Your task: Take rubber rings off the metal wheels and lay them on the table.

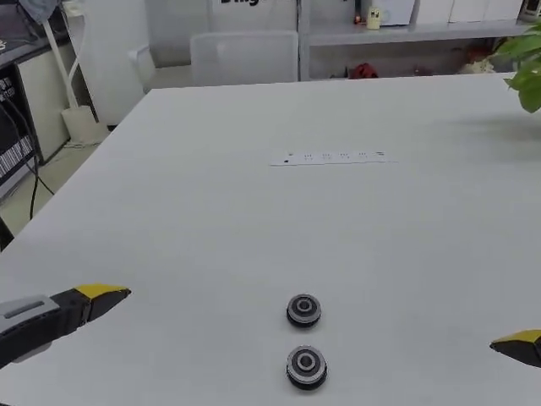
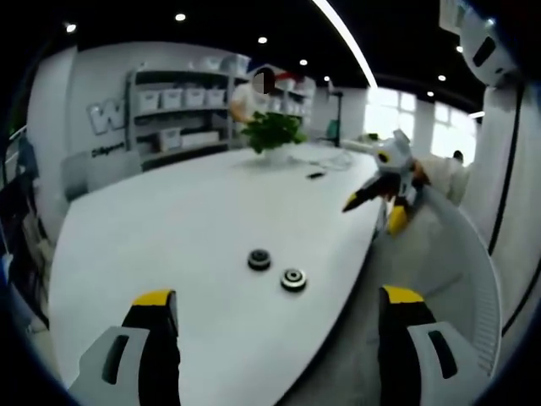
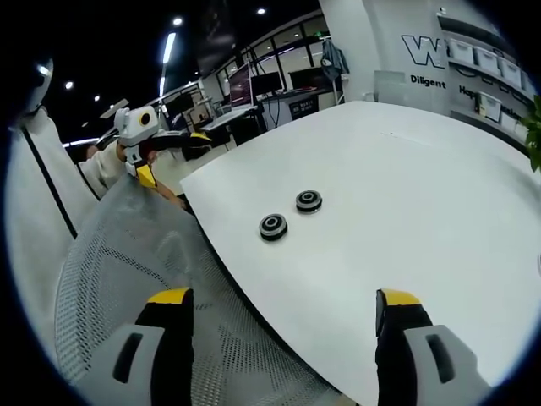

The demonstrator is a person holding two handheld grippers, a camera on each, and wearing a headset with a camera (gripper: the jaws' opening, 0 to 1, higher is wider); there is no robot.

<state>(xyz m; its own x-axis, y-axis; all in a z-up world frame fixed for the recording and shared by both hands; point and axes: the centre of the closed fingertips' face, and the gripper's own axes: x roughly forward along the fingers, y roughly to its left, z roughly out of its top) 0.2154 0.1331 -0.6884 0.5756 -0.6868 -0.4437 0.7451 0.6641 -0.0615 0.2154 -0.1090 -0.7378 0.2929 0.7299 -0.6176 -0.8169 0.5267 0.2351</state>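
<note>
Low in the head view, a little right of centre, the upper wheel (image 1: 303,310) and the lower wheel (image 1: 306,368) sit on the white tabletop (image 1: 211,220), near each other but not touching. Each metal wheel wears a dark rubber ring (image 1: 306,383) around a shiny hub. The left gripper (image 1: 106,294) pokes in at the lower left edge and the right gripper (image 1: 517,345) at the lower right corner, both well apart from the wheels. In both gripper views the yellow-tipped fingers (image 2: 155,300) stand wide apart, holding nothing, with the wheels ahead near mid-frame. A socket strip (image 1: 332,157) lies at centre, and a plant (image 1: 526,59) shows at upper right.
</note>
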